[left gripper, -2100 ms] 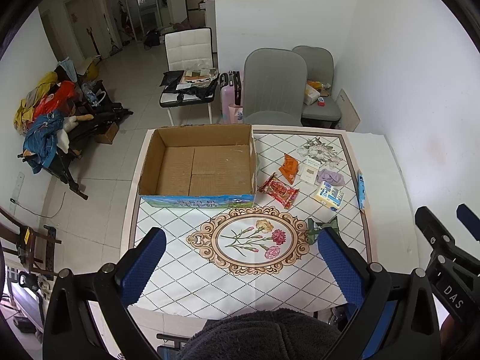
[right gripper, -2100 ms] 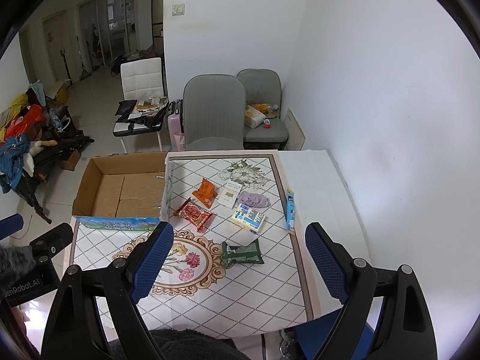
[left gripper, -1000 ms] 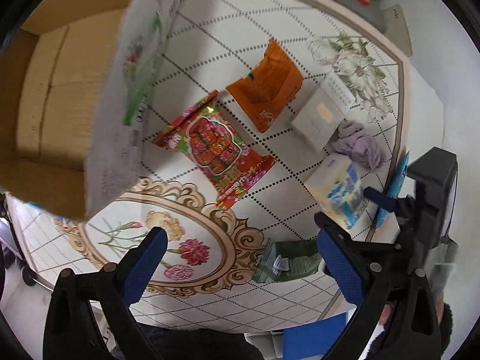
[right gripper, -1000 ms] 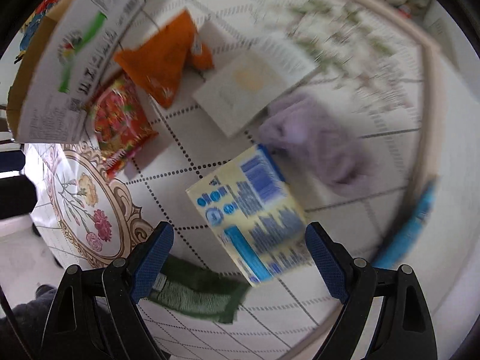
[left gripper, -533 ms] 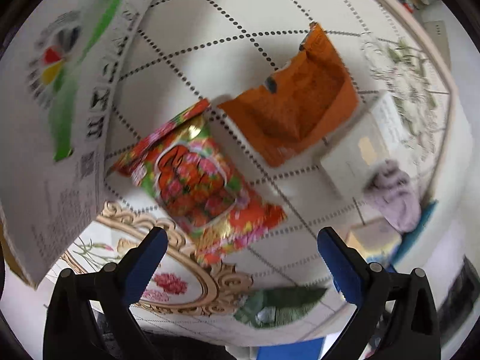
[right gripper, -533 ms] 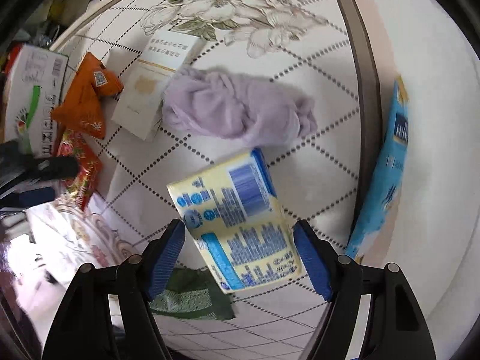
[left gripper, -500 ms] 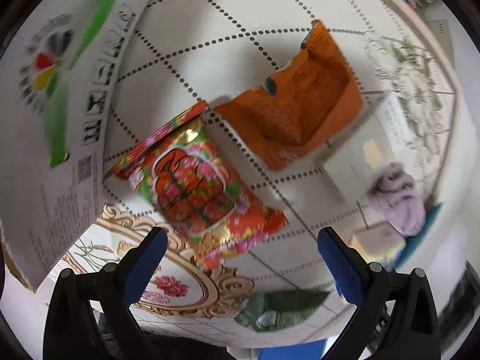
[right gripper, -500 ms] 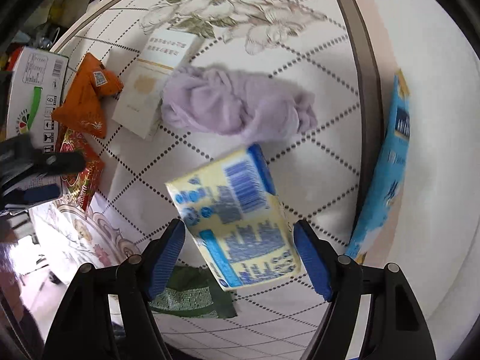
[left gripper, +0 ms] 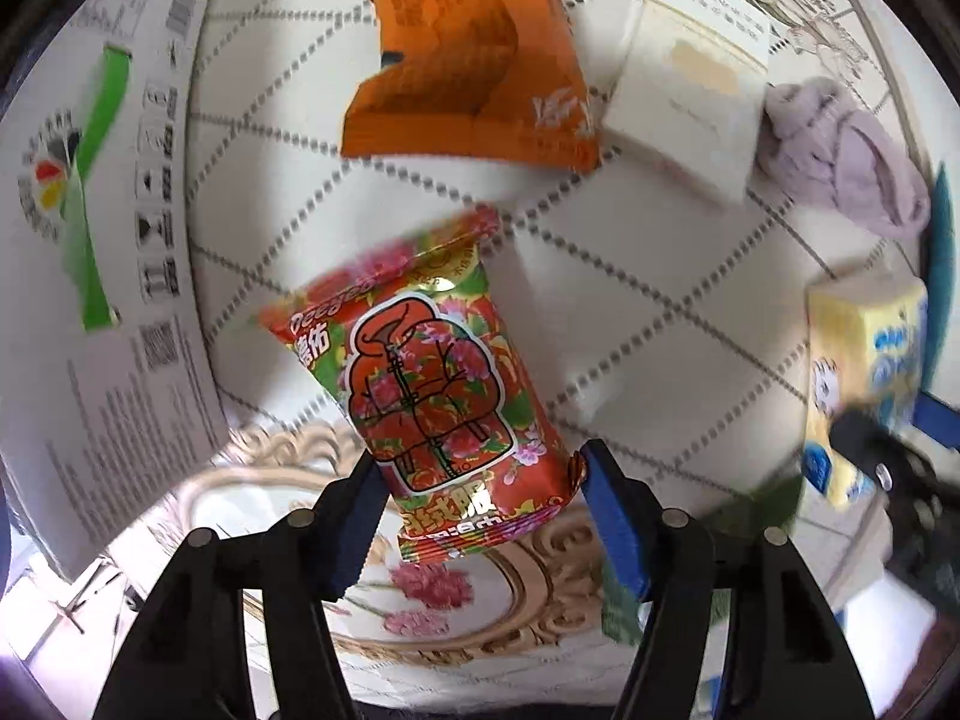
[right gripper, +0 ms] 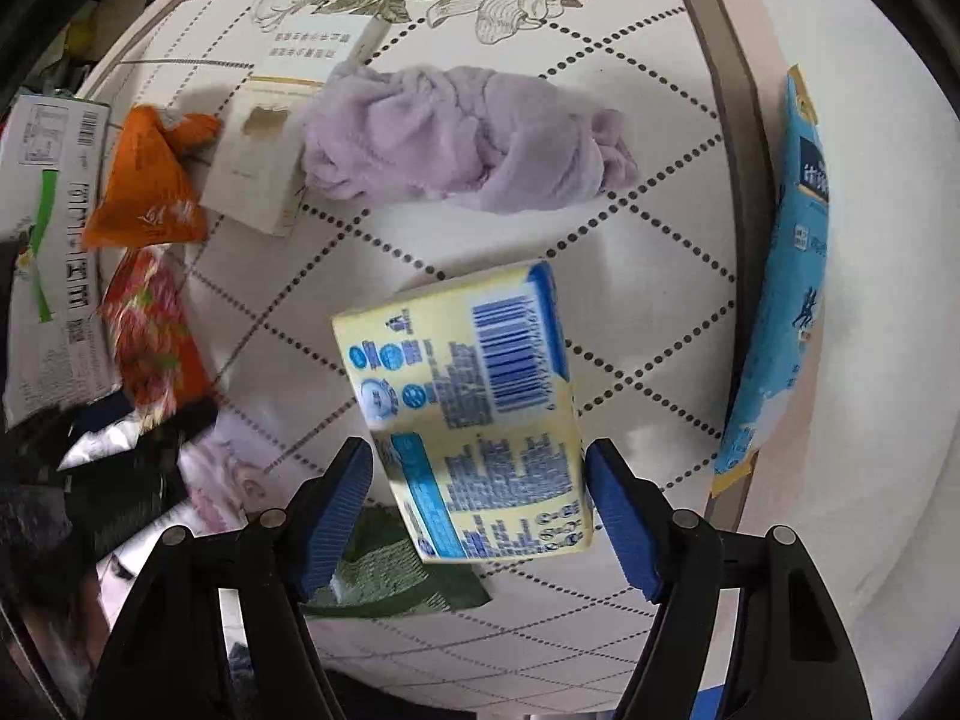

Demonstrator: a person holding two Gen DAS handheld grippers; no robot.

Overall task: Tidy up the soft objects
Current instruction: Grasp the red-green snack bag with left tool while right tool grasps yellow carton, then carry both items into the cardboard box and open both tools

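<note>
Both packs loom larger than a half-second back: I've dropped onto them, and my left fingers have just been closing around the red floral packet (left gripper: 432, 372), right fingers narrowing either side of the yellow tissue pack (right gripper: 474, 420).

Red floral packet lies flat on the tabletop (left gripper: 630, 312), its lower end between the blue pads of my left gripper (left gripper: 480, 474); pads look touching or just off its edges, can't tell if they press yet. Judged light, crinkly, slick foil with air inside: it will buckle, so take it across the filled body, not the crimped seam.

Yellow tissue pack sits between the fingers of my right gripper (right gripper: 480, 468), pads just beside its sides, small gaps showing, so not pinching. Judged soft, squashy and light with a slippery wrap; grip across the short width at mid-body.

Outward: orange pouch (left gripper: 468, 60) and white box (left gripper: 684, 102) beyond the red packet, purple fleece cloth (right gripper: 468, 138) beyond the tissues, blue wipes pack (right gripper: 786, 276) at the tabletop edge, green packet (right gripper: 384, 576) under my right fingers, cardboard box flap (left gripper: 90, 252) far left.
</note>
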